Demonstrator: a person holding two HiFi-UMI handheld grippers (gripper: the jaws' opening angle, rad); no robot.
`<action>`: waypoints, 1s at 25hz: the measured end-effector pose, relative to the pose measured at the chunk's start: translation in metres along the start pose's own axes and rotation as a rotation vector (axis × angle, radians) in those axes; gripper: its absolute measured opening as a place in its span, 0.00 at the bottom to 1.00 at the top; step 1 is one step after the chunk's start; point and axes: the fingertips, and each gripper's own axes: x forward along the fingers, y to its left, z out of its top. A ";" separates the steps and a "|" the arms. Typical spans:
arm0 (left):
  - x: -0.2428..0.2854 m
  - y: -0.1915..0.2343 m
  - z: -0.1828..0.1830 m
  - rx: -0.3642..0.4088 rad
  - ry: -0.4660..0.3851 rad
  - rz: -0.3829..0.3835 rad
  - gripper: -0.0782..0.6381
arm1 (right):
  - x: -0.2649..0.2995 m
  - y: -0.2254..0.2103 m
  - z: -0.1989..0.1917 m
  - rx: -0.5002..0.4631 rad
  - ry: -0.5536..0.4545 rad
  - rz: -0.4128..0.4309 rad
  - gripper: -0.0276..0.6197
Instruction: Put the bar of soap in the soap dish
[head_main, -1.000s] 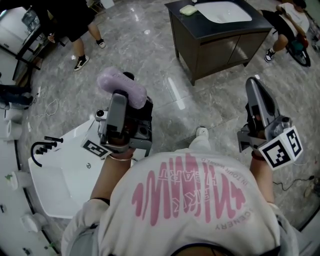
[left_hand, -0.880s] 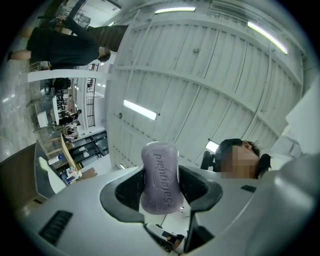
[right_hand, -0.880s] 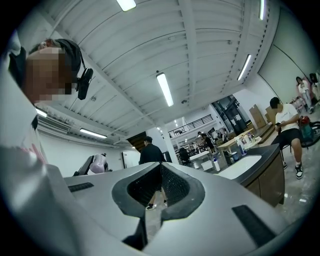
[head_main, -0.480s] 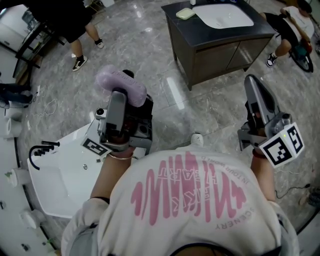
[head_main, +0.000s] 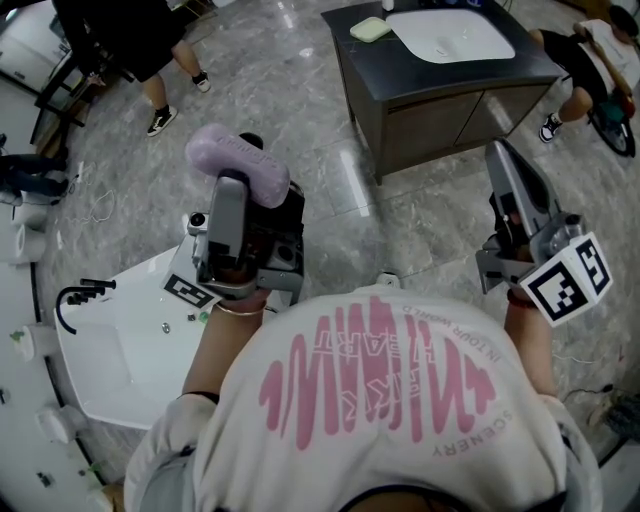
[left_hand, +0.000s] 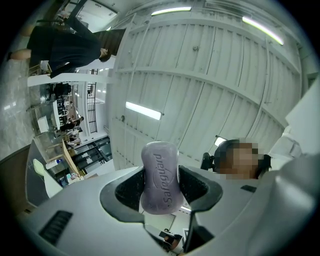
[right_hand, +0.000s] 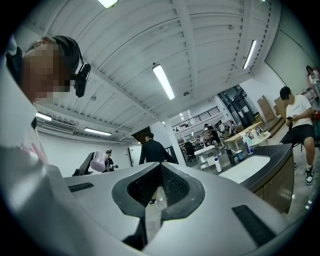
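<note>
A lilac bar of soap (head_main: 238, 163) is clamped between the jaws of my left gripper (head_main: 240, 182), which is raised and points upward. In the left gripper view the soap (left_hand: 161, 176) stands on end between the black pads, with the ceiling behind it. My right gripper (head_main: 498, 152) is also raised at the right, with its jaws shut on nothing (right_hand: 159, 186). A pale green soap dish (head_main: 370, 28) sits on the dark vanity (head_main: 450, 85), far ahead beside its white basin (head_main: 450, 35).
A white washbasin unit (head_main: 130, 340) with a black tap (head_main: 75, 295) lies low at the left. Below is grey marble floor. People stand at the top left (head_main: 150, 50) and sit at the top right (head_main: 590, 60). Cables trail at the right edge.
Both grippers keep their raised pose and the soap stays clamped. The head view has drifted a little, so the white washbasin unit sits further left.
</note>
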 end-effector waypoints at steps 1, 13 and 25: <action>0.001 -0.001 0.000 0.003 -0.004 -0.001 0.41 | 0.001 0.000 0.002 -0.003 0.001 0.006 0.07; 0.032 0.055 -0.018 0.084 -0.046 0.041 0.41 | 0.032 -0.081 -0.016 0.080 0.065 0.097 0.07; 0.024 0.069 -0.012 0.176 -0.054 0.097 0.41 | 0.042 -0.094 -0.007 0.029 0.047 0.109 0.07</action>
